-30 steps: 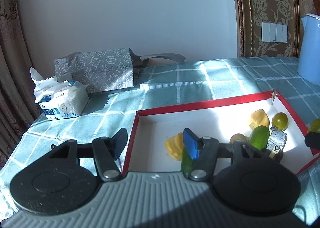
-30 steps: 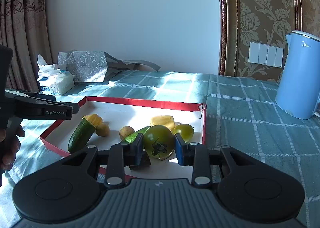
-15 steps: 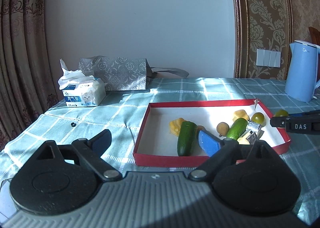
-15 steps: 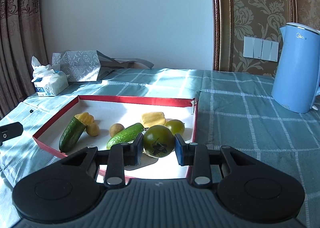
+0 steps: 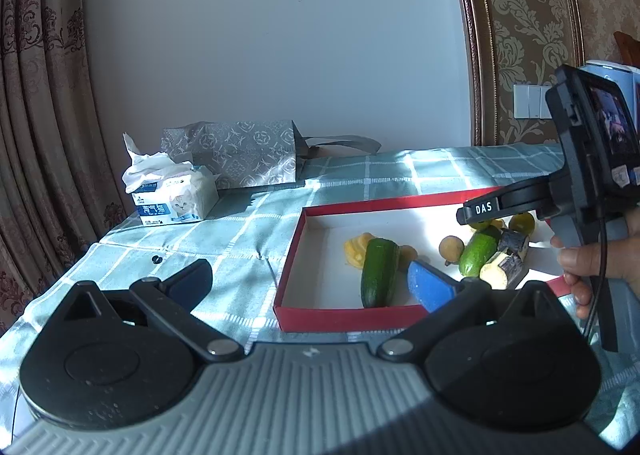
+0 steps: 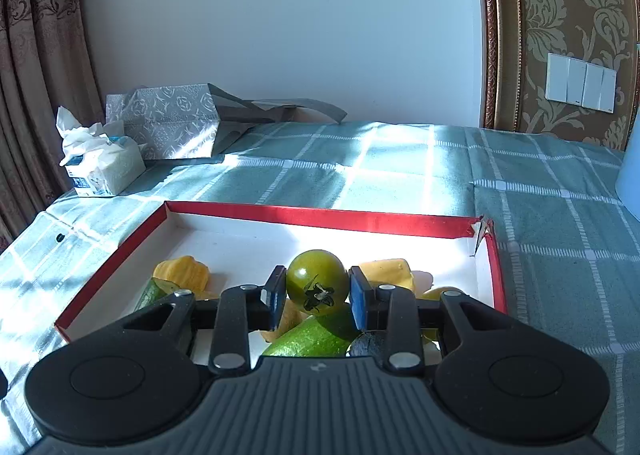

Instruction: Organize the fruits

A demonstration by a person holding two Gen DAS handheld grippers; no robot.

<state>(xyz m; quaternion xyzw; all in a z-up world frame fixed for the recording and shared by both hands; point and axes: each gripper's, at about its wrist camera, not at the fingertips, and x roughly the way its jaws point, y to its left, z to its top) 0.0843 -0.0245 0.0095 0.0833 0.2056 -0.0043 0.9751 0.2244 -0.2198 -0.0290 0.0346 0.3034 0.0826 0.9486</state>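
Since a second ago my right gripper has carried the green tomato forward over the red tray, and my left gripper has pulled back to the tray's near edge. My right fingers stay clamped on the tomato; my left fingers are spread wide, empty. Below lie a cucumber and yellow pieces. A tissue box sits on the counter beyond.
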